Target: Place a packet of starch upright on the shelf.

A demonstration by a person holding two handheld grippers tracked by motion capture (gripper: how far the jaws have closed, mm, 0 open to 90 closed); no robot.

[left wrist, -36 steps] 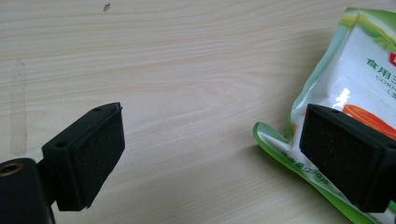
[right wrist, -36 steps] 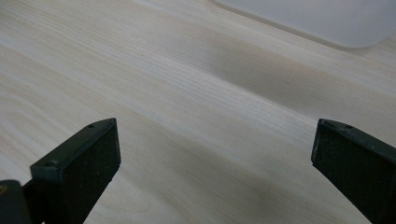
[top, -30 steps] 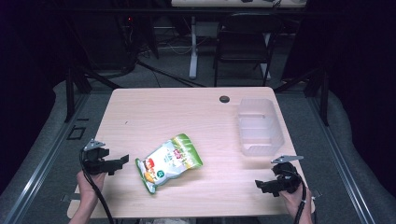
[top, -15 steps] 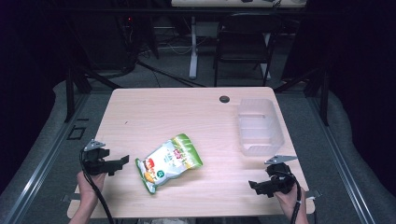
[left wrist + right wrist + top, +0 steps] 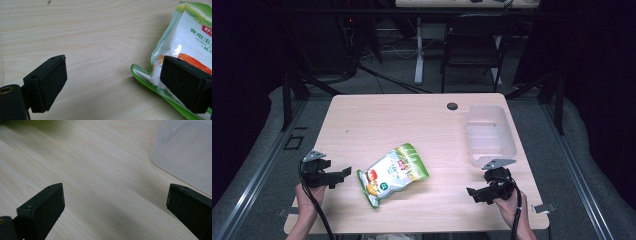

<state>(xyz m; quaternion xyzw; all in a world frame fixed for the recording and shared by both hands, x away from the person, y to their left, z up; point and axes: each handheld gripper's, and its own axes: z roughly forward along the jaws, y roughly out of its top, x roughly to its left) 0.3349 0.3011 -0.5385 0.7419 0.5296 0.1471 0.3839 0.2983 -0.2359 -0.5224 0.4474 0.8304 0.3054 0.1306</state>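
Two grippers wide, empty: left gripper (image 5: 341, 175), right gripper (image 5: 475, 193). Pouch (image 5: 392, 173) flat on table (image 5: 387, 122), just beside left jaws, ungrasped. Bin (image 5: 489, 135) beyond right gripper, empty. Likely nothing done yet.

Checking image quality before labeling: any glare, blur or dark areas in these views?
High view: table evenly lit, surroundings nearly black, picture a bit soft. Left gripper view: glare patch on the bag, its print readable; the left tongs cast a soft shadow. Right gripper view: the translucent bin looks hazy, the wood grain is sharp, and a faint shadow lies between the right tongs.
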